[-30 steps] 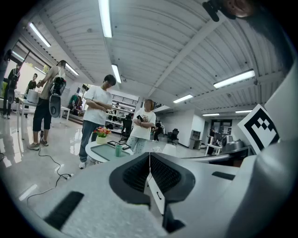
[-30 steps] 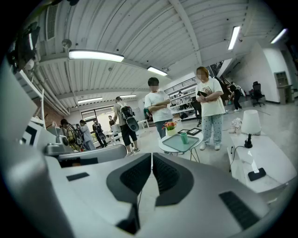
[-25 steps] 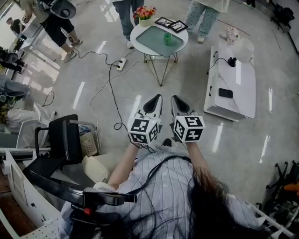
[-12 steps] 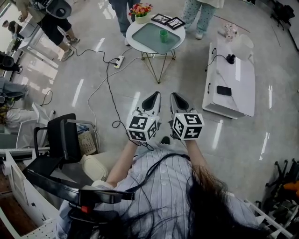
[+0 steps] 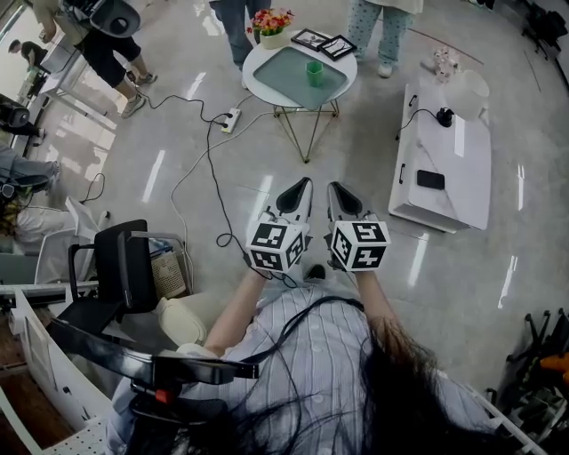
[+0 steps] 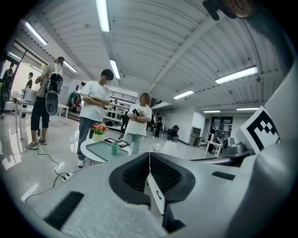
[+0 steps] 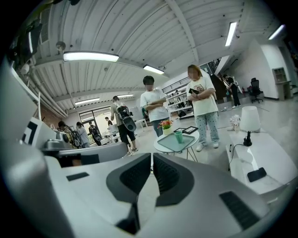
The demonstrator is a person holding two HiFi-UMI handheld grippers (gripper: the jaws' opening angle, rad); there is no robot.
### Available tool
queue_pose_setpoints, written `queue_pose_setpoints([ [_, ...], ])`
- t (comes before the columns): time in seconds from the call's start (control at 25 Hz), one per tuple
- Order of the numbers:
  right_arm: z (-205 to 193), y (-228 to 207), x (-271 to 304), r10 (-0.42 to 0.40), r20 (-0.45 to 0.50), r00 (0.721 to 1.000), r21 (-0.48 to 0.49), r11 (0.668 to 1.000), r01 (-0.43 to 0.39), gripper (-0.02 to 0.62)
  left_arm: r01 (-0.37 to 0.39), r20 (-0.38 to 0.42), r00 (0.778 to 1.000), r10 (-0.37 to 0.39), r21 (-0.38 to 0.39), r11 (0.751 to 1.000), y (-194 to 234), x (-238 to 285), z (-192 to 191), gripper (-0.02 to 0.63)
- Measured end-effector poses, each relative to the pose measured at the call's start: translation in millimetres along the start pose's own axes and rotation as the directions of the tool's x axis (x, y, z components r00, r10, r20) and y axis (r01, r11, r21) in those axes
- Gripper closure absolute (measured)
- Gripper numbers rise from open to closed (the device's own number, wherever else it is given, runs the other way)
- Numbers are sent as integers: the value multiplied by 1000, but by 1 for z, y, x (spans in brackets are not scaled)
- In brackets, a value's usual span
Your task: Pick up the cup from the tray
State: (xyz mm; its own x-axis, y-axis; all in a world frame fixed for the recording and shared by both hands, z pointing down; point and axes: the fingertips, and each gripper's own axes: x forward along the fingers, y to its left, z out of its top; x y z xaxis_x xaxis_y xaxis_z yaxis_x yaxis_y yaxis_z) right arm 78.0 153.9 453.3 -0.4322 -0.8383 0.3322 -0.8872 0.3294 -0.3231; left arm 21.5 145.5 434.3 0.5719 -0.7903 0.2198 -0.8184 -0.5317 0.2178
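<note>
A green cup (image 5: 314,73) stands upright on a teal tray (image 5: 293,80) atop a round white table (image 5: 345,84) far ahead across the floor. My left gripper (image 5: 300,184) and right gripper (image 5: 338,187) are held side by side at waist height, pointing toward the table and well short of it. Both are shut with nothing between the jaws. The left gripper view shows the cup (image 6: 115,148) on the tray (image 6: 100,151) beyond the shut left gripper (image 6: 149,155). The right gripper view has the cup (image 7: 179,136) above the shut right gripper (image 7: 152,159).
A flower pot (image 5: 272,24) and picture frames (image 5: 325,43) share the table. Two people stand behind it. A power strip (image 5: 233,119) and cables (image 5: 197,169) lie on the floor at left. A low white cabinet (image 5: 447,164) with a lamp stands right; a black chair (image 5: 124,267) sits near left.
Almost nothing differs: both grippers stay shut and side by side, and the view has wobbled slightly toward and away from the table.
</note>
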Motion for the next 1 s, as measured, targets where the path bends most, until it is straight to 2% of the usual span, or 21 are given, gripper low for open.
queue_pose_setpoints([
  [0.2, 7, -6, 17, -4, -3, 1000, 11, 1000, 4, 561, 4, -7, 1000, -4, 2, 1000, 11, 15, 5, 591],
  [0.44, 9, -14, 50, -13, -23, 1000, 14, 1000, 13, 561, -5, -20, 1000, 4, -15, 1000, 44, 38, 4, 591],
  [0.84, 50, 0, 145, -24, -4, 1000, 16, 1000, 24, 561, 15, -27, 1000, -16, -24, 1000, 131, 81, 41, 591],
  [1.0, 67, 8, 190, -49, 1, 999, 23, 999, 48, 561, 47, -21, 999, -47, 8, 999, 168, 99, 62, 591],
])
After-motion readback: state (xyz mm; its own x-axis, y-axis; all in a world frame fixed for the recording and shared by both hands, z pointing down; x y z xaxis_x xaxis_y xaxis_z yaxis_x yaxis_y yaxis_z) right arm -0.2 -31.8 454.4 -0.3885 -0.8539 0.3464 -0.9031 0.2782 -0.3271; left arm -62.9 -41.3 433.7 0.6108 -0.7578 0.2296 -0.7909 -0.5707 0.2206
